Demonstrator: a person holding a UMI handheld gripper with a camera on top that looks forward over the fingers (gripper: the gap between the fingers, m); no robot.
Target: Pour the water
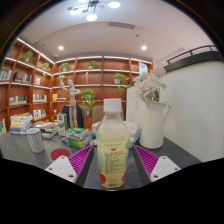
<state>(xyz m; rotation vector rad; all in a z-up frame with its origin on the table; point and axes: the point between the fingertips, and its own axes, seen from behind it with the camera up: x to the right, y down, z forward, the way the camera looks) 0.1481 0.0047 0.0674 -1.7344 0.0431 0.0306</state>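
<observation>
Gripper view: clear plastic bottle (112, 150) with white cap and green label, upright between the tool (112, 165) fingers, magenta pads (80, 158) close at either side; contact impossible to confirm, so grip state cannot tell. White vase of pale flowers (153, 122) at two o'clock on the grey surface (30, 150). Perforated cup (35, 140) at ten o'clock. Wooden shelves (40, 85) beyond.

Bottle (112, 148) between fingers (81, 159); white vase (153, 124) close right.
</observation>
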